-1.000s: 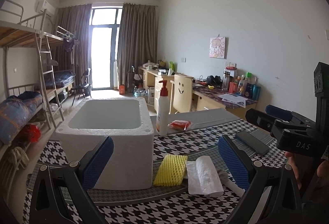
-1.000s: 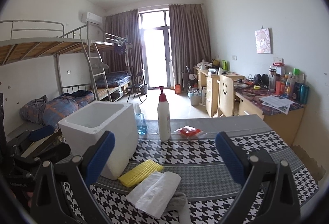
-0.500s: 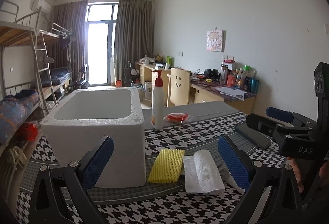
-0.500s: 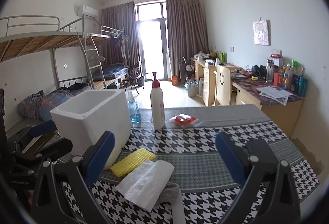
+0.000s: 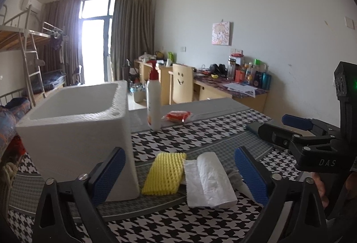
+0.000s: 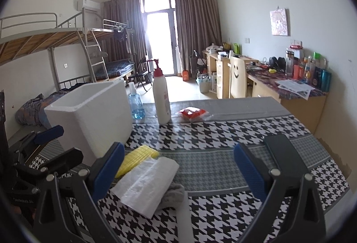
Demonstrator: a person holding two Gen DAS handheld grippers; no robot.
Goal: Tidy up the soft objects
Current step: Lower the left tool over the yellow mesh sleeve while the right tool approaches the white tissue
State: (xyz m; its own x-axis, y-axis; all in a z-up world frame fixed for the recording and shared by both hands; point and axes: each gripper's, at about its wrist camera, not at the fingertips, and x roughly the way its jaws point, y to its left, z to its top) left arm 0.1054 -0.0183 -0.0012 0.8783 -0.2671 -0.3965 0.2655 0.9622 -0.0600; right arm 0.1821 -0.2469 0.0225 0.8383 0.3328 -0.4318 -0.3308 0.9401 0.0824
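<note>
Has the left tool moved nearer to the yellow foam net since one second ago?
Yes. The left tool came forward and down: the yellow foam net and white foam box look larger.

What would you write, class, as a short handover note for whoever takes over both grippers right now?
Left gripper: jaws closing, nothing between the pads yet.
Right gripper: open, empty.
Yellow foam net, white foam sheet and grey cloth lie together on the tablecloth, beside the white foam box.
Done: nothing visibly packed yet.
Left: probably move all three soft items into the box.
</note>
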